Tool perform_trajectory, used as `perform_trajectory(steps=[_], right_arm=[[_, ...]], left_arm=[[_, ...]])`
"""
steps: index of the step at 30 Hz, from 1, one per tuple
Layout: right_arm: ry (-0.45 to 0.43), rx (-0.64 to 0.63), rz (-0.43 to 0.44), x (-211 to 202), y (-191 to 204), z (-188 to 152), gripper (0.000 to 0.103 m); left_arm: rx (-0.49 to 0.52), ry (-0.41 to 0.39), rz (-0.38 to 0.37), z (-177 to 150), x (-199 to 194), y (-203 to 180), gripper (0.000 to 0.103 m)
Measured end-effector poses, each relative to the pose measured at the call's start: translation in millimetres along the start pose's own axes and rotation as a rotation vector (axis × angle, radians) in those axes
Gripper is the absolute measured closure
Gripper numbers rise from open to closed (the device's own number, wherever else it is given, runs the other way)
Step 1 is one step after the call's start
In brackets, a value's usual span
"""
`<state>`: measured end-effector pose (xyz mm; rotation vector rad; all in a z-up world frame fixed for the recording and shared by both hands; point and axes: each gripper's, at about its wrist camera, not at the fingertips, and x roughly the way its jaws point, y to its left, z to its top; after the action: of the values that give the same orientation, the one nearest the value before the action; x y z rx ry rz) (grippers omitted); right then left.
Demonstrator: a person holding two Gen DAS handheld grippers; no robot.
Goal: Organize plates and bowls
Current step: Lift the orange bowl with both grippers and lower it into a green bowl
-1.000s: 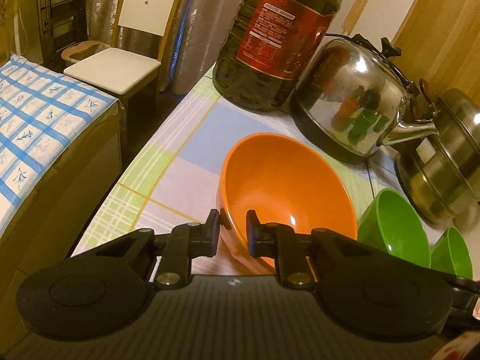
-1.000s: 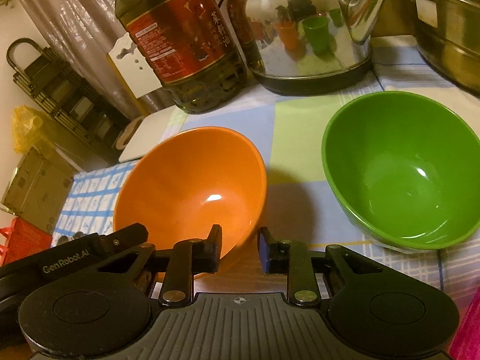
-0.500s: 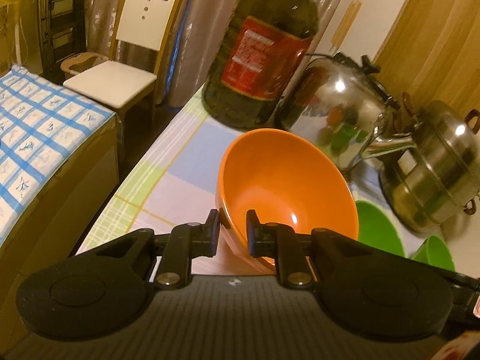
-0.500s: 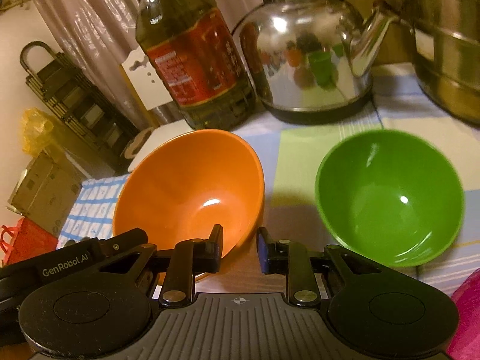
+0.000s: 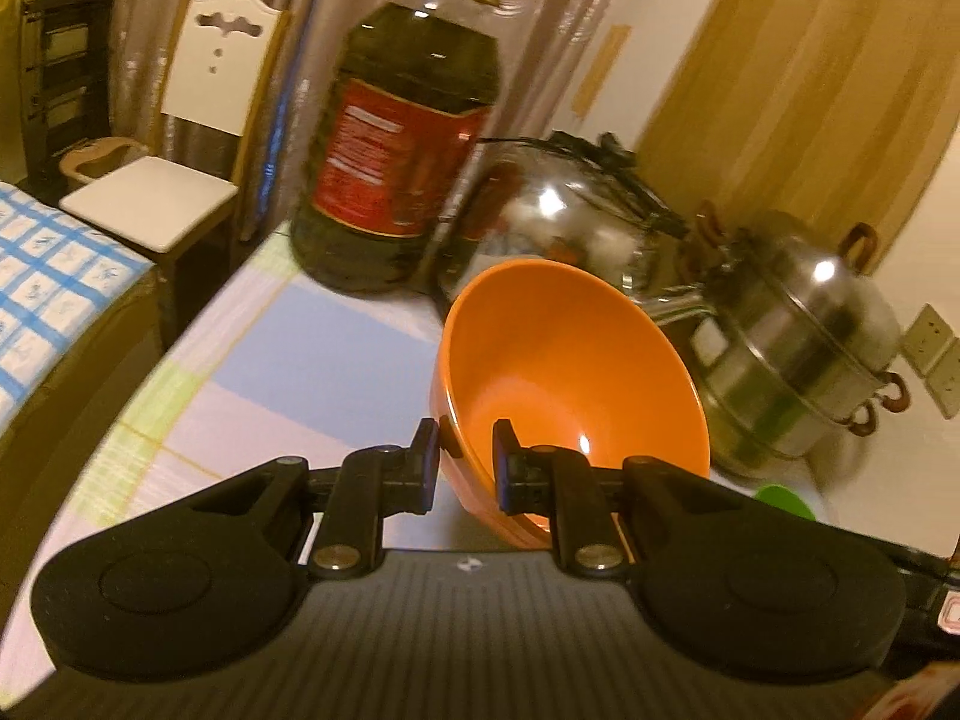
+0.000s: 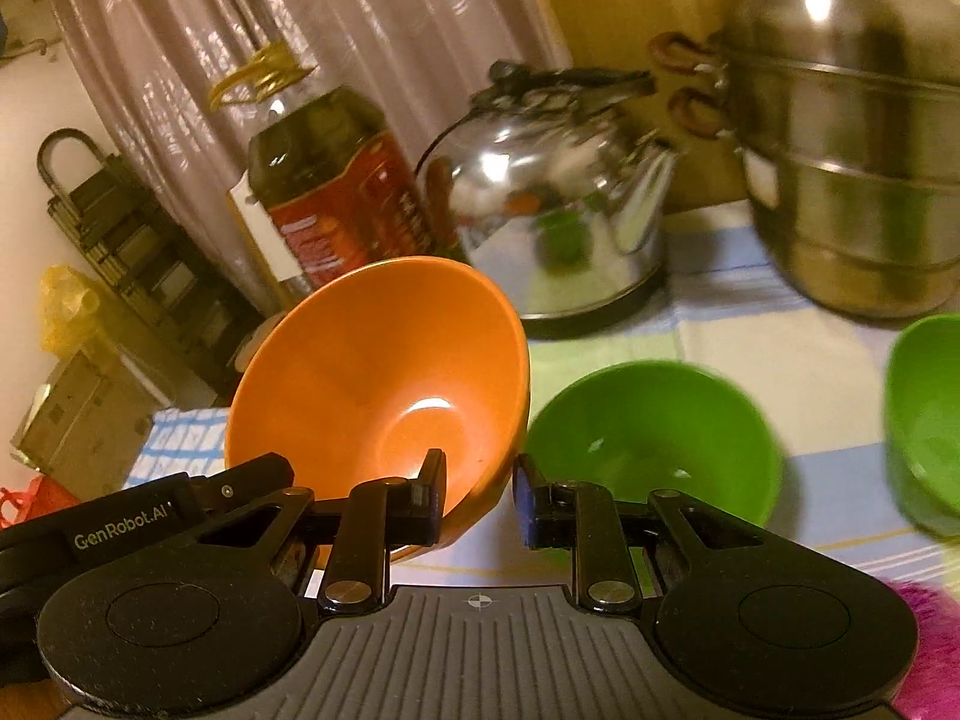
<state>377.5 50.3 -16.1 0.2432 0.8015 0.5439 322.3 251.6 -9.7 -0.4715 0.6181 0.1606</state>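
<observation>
My left gripper [image 5: 465, 465] is shut on the near rim of an orange bowl [image 5: 564, 372] and holds it tilted, lifted off the checked tablecloth [image 5: 288, 360]. The same orange bowl [image 6: 384, 384] shows at the left of the right wrist view, with the left gripper's body below it. My right gripper [image 6: 480, 495] is slightly open and empty, just right of the orange bowl. A green bowl [image 6: 654, 438] sits on the table ahead of it. A second green bowl [image 6: 927, 408] sits at the right edge.
A large oil bottle [image 5: 399, 144], a shiny kettle [image 6: 552, 198] and a steel steamer pot [image 6: 852, 168] stand along the back of the table. A white chair [image 5: 174, 162] and a blue-checked surface [image 5: 48, 294] lie left of the table.
The left gripper has lifted the orange bowl up and tilted it. The right gripper has risen and pulled back, so both green bowls now show lower and farther off.
</observation>
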Motion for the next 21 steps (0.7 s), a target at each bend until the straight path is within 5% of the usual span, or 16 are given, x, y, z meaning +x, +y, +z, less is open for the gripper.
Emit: perform_trajectory(steps=[21], right_arm=[[0.009, 0.035, -0.111, -18.8, -73.2, 5.8, 0.079]], left_arm=[[0.053, 0.088, -0.064, -20.8, 45.7, -59.6, 0.087]])
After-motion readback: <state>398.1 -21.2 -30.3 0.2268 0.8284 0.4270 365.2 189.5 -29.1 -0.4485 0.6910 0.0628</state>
